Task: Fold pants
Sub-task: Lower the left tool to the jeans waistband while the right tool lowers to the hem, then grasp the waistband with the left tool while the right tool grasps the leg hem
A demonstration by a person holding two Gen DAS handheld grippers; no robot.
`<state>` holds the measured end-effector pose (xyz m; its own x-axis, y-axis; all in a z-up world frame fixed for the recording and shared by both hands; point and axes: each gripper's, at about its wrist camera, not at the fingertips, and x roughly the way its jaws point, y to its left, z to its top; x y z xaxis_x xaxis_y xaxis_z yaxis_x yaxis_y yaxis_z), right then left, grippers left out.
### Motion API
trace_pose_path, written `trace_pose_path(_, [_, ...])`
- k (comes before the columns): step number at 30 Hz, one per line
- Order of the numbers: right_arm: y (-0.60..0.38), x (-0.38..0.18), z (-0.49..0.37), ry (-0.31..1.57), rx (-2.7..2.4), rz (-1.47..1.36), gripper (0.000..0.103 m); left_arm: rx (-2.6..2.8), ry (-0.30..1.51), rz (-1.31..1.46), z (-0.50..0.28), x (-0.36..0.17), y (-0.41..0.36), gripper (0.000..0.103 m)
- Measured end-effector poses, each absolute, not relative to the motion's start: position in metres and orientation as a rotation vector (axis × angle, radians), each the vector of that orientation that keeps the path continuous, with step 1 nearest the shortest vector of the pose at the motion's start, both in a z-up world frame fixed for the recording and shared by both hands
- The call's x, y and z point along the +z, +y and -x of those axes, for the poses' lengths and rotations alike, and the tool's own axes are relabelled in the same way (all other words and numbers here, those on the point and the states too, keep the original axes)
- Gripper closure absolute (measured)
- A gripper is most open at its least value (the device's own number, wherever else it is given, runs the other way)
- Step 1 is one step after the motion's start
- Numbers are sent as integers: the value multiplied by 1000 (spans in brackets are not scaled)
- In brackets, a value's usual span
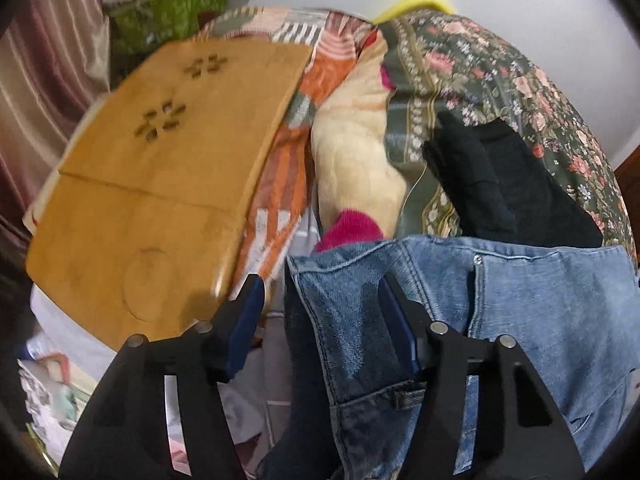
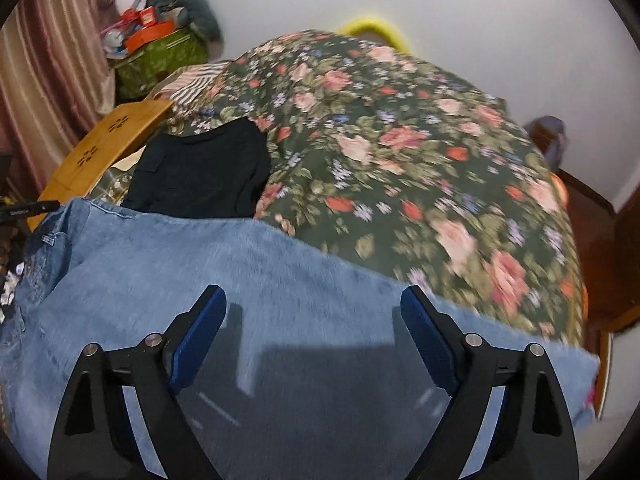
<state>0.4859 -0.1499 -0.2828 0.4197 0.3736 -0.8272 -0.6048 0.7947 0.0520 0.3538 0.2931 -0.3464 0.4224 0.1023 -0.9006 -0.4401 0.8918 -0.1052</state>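
Jeans [image 2: 280, 264] lie flat across the near edge of the floral bed [image 2: 400, 140]. Left tool [image 1: 320, 304] straddles the waistband corner, jaws apart, not gripping. Right tool [image 2: 314, 312] hangs released over a leg.

Floral-covered bed [image 2: 400, 152] carries blue jeans [image 2: 240, 264], a black garment [image 2: 204, 168], a wooden tray [image 1: 160, 168].

jeans [image 2: 248, 264] on bed [image 2: 400, 140], tray [image 2: 108, 140] left
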Motion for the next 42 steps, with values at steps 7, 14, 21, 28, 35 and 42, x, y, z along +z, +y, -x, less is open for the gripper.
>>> trace_pose_path(7, [-138,-312,-521,1046,703,260,15,325,1122,398,-365,-357,290,59])
trace_pose_path(14, [-141,-312,-518,1094,818,222,46,315,1137,326,-373,-349,278,101])
trace_pose_path(21, [-137,-306,-508,1115,746,233,92,329,1066,307,-366,-321,276,101])
trace_pose_path(28, [-143,-266,-467,977,683,257,97,294,979,237,-346,-266,259,102])
trace_pose_path(35, [-164,-214,-420,869,666,229,97,212,885,179,-305,-210,227,102])
trace_pose_path(42, [-190,-192,-350,808,655,231,97,188,830,139,-247,-188,207,102])
